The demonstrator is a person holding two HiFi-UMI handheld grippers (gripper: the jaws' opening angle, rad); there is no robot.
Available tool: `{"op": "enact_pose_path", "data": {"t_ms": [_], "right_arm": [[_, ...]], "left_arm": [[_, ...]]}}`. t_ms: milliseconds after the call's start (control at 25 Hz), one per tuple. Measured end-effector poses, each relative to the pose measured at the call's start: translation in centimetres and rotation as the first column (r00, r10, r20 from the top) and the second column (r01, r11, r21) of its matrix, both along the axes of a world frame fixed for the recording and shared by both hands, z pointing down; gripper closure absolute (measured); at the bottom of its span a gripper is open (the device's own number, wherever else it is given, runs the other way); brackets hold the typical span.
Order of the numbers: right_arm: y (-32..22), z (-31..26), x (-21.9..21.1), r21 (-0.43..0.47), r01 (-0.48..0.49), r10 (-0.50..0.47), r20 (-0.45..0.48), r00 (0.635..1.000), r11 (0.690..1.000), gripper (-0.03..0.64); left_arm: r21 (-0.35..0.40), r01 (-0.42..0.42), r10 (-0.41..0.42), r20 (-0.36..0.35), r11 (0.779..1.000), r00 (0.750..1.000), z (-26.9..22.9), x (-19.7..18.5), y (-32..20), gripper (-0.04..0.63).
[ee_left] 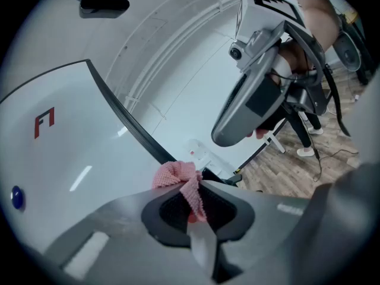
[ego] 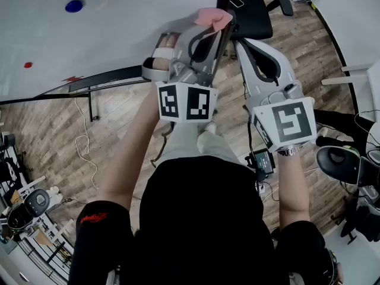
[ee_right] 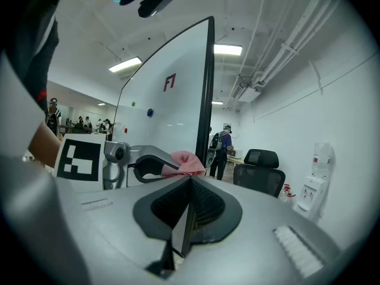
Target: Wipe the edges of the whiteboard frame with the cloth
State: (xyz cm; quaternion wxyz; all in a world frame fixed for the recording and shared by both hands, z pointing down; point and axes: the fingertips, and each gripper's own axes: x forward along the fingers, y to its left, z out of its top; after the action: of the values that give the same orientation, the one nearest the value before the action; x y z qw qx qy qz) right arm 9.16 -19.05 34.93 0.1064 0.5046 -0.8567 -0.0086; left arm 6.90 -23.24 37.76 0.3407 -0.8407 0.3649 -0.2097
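Cloth (ee_left: 175, 175) clamped in left gripper (ee_left: 198, 206) beside whiteboard frame (ee_left: 127, 126).

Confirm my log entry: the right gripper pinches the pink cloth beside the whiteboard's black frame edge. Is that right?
Wrong gripper. The left gripper view shows the left gripper pinching the pink cloth beside the whiteboard's black frame edge; the right gripper is shut on nothing.
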Motion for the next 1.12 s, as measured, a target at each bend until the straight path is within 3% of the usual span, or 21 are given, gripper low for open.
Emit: {"op": "enact_pose_path", "data": {"t_ms": [1120], "right_arm": [[-3.5, 4.4, 1.6, -0.109, -0.079, 0.082, 0.024, 0.996, 0.991, 0.615]], "left_arm": [[-0.101, -0.039, 0.04, 0.008, 0.994, 0.999, 5.3, 0.9, -2.7, 0.566]]}}
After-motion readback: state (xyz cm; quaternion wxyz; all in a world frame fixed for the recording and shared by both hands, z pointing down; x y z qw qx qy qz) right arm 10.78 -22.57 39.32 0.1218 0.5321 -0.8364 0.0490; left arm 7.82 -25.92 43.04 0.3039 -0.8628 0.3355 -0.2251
